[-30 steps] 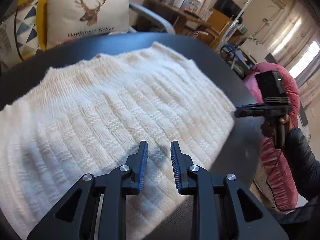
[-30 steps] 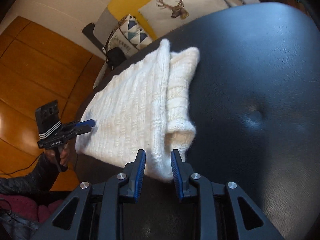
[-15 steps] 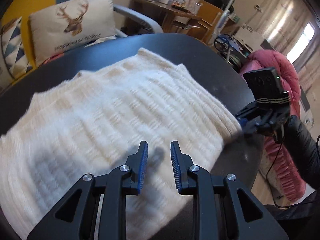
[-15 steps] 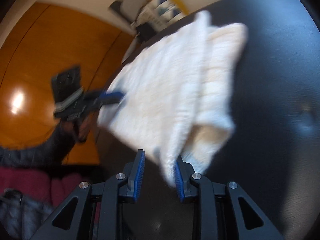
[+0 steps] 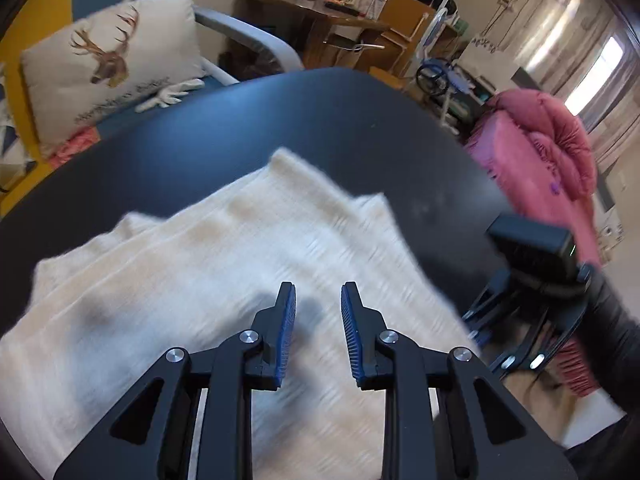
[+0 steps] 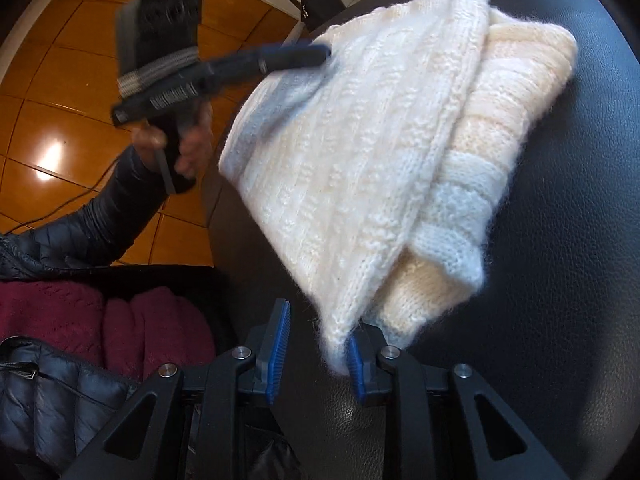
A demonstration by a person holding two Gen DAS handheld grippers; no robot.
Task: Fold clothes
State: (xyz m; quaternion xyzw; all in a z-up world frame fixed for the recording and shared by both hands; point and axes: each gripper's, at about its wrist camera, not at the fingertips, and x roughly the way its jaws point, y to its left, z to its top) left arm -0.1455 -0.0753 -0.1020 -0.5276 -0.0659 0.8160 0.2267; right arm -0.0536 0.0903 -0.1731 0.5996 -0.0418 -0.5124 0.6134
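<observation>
A cream knitted sweater (image 5: 224,264) lies folded in layers on a black leather surface (image 5: 280,120); it also shows in the right wrist view (image 6: 384,136). My left gripper (image 5: 318,304) is open and empty, just above the sweater's near side. In the right wrist view the left gripper (image 6: 312,54) shows at the sweater's far corner. My right gripper (image 6: 318,322) is open, with the sweater's near corner hanging between its jaws. In the left wrist view the right gripper (image 5: 476,324) sits at the sweater's right edge.
A deer-print cushion (image 5: 108,64) on a blue chair sits behind the black surface (image 6: 560,240). A pink quilt (image 5: 548,148) lies to the right. A dark red garment (image 6: 100,320) lies below the surface's edge, over an orange tiled floor (image 6: 48,80).
Both grippers have closed in on the sweater, which looks shifted and more bunched. The right gripper came up to its near corner and the left moved to the far corner.
</observation>
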